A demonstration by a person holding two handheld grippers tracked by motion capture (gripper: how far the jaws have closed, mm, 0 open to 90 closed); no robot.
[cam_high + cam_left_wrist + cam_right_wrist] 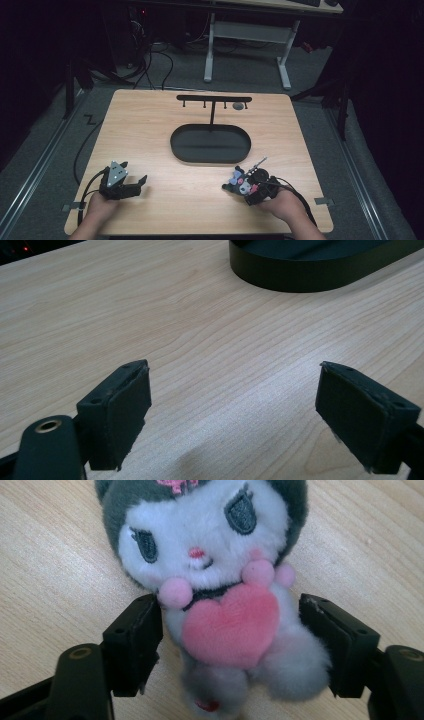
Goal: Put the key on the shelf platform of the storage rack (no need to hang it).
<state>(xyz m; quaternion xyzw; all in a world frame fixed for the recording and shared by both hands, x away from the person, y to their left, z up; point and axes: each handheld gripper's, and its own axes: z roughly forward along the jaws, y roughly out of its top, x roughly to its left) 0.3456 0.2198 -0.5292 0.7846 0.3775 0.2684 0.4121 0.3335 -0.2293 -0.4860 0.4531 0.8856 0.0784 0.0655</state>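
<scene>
High view: tray [176, 145] beyond plush [239, 181]

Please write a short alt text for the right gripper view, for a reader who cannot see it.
A small plush toy with a white face, dark grey hood and pink heart lies on the wooden table between the right gripper's two black fingers, which flank its body closely.
</scene>
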